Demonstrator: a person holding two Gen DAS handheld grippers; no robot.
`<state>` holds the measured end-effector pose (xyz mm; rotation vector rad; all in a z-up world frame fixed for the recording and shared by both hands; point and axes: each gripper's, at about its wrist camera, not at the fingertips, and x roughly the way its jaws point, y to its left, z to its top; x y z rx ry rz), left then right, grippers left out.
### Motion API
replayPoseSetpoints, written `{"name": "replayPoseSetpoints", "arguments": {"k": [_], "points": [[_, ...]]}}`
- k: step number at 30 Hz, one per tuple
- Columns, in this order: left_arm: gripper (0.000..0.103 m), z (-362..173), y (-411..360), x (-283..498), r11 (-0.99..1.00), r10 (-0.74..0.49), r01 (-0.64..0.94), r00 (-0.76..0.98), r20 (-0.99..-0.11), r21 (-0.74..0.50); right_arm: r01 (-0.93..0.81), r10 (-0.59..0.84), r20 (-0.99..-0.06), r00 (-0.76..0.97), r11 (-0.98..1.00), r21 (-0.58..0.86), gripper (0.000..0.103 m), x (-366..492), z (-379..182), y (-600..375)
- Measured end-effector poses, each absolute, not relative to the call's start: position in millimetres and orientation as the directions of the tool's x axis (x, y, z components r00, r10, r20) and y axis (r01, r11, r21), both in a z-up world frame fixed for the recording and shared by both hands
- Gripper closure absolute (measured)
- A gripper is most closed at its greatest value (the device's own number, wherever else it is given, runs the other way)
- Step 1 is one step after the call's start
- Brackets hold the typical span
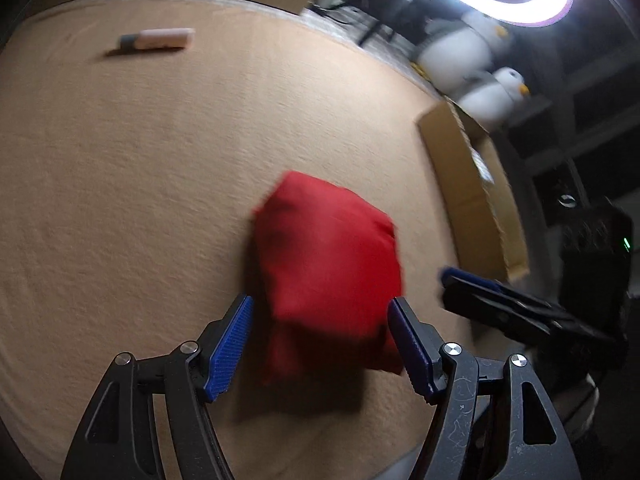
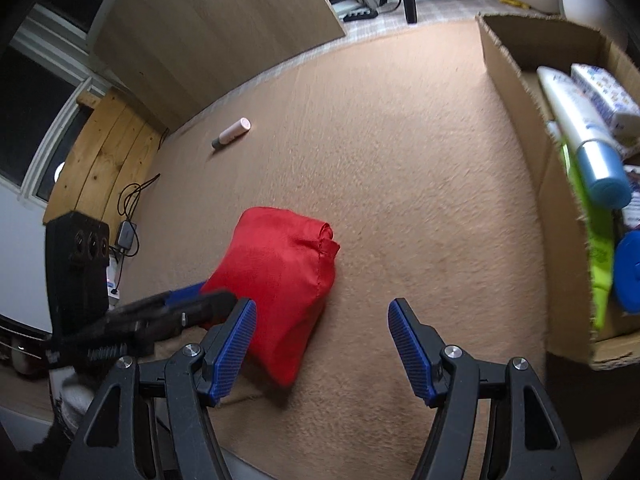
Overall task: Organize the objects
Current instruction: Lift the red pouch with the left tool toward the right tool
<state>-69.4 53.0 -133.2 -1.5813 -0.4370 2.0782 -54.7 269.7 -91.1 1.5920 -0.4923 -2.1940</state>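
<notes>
On the tan carpet (image 2: 400,160), far left, a pink tube (image 2: 232,133). Mid-carpet, a red pouch (image 1: 324,256), between the spread fingers of the left gripper (image 1: 320,340). Just right of it, right gripper (image 2: 322,340), fingers apart, holding nothing. Far right, an open box (image 2: 516,92) with bottles (image 2: 580,136).

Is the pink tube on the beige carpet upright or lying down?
Lying down: the pink tube with grey cap rests lengthwise on the beige carpet.

Right gripper (image 2: 322,320) fingers spread beside red pouch (image 2: 276,280) on carpet (image 2: 400,184)
</notes>
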Motion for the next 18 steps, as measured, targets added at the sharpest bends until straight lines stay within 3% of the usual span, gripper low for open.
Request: {"name": "replayPoseSetpoints", "arguments": {"k": [6,18], "points": [[0.028,-133.4,81.6,-57.7,-0.800,0.591,-0.228,-0.141,-0.794,-0.555,0.092,-0.501,-0.825,-0.263,-0.864,0.495,0.038,-64.6,-100.4,262.7],[0.026,-132.4,64.0,-60.7,-0.852,0.517,-0.210,-0.188,-0.835,-0.480,0.135,-0.537,-0.826,-0.172,-0.844,0.520,0.038,-86.4,-111.0,244.6]]}}
